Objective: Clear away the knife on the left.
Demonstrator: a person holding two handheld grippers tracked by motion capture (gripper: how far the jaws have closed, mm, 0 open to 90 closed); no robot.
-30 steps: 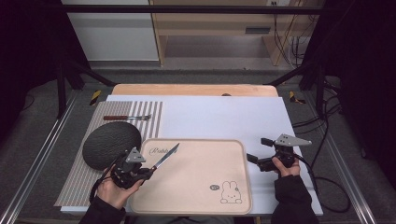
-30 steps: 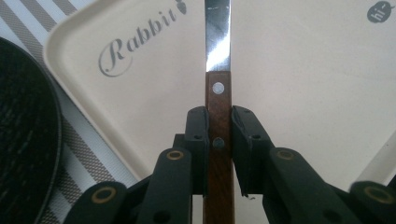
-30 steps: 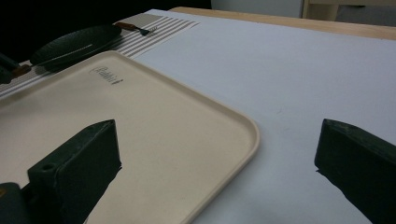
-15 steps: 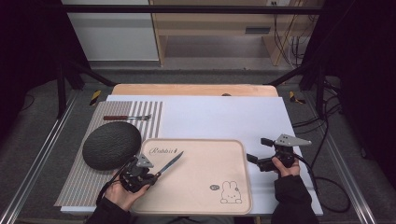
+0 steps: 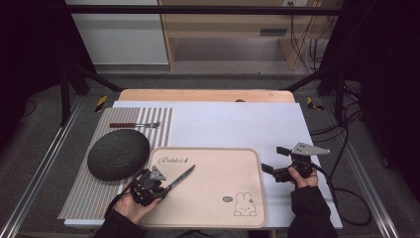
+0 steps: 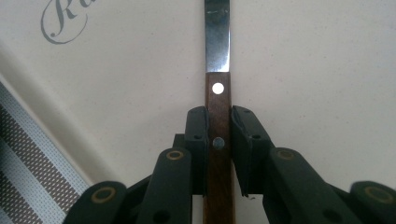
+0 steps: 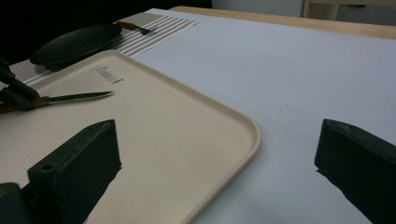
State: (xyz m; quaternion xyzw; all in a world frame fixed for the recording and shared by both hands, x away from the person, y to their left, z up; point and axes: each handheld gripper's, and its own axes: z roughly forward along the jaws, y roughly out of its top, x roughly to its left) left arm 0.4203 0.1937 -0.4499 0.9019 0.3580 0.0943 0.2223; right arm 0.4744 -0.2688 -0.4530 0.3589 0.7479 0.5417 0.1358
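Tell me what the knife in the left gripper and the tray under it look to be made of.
Knife: blade looks like polished steel, since it mirrors light; handle seems dark brown wood, grained, with metal rivets. Tray: probably matte beige plastic or melamine, judging by its smooth moulded rim and printed rabbit; it could be coated wood.

Table [image 5: 237, 124] under tray [image 5: 218, 208], striped mat [image 5: 94, 198]

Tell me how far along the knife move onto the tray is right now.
Nearly done, it seems: the left tongs grip the knife by its wooden handle, and its blade lies low over the beige tray. Whether it rests on the tray I can't tell. Left to do: open the jaws and let go. The fork lies on the striped mat by the dark plate, untouched. The right tongs wait open beside the tray.
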